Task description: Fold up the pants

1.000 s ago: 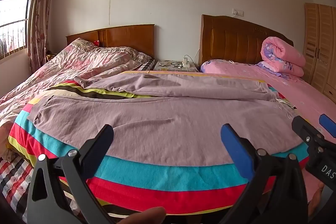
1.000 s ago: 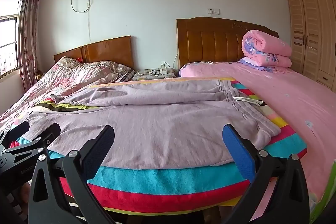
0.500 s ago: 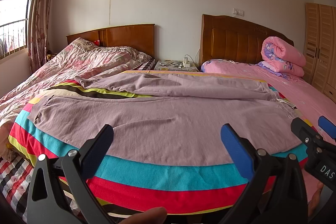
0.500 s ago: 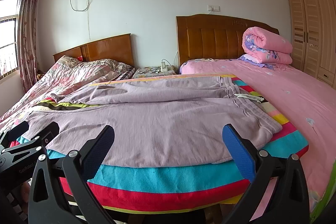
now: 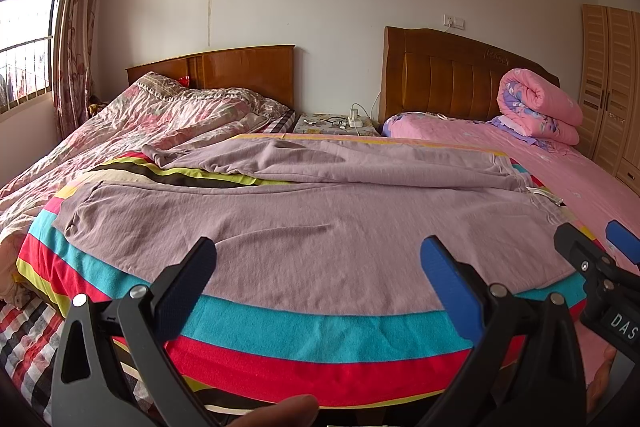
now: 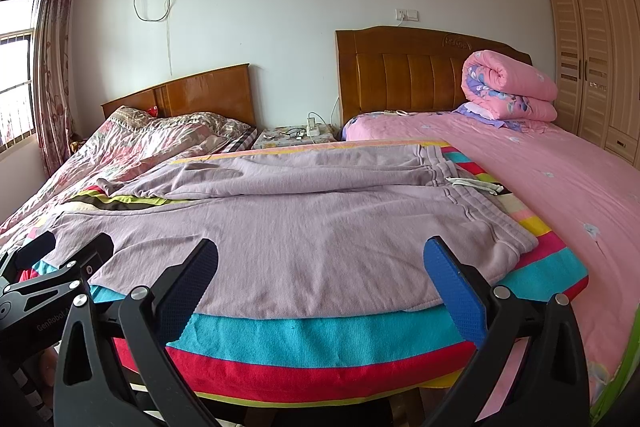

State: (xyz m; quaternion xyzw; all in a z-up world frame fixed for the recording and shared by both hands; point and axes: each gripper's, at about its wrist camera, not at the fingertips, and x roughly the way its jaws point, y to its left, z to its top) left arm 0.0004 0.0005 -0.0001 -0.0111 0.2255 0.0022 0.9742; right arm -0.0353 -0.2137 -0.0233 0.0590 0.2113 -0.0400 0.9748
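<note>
The pants (image 5: 304, 227), mauve, lie spread and unfolded on a striped blanket (image 5: 320, 331) in the left wrist view, both legs apart, so folding looks not yet begun; the left gripper (image 5: 318, 279) hangs wide and empty before them. In the right wrist view the waistband (image 6: 472, 195) sits rightward, the right gripper (image 6: 320, 279) equally wide, beside a pink bed (image 6: 560, 187).

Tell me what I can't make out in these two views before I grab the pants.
- Pants cuffs: far leg's end bunched up in the left wrist view.
- Drawstring: too small to tell if it is tied.
- Blanket front edge: drops away behind the right gripper.
- Nightstand items: too small to identify.
- Left gripper: the person's hand is cut off by the bottom edge.
</note>
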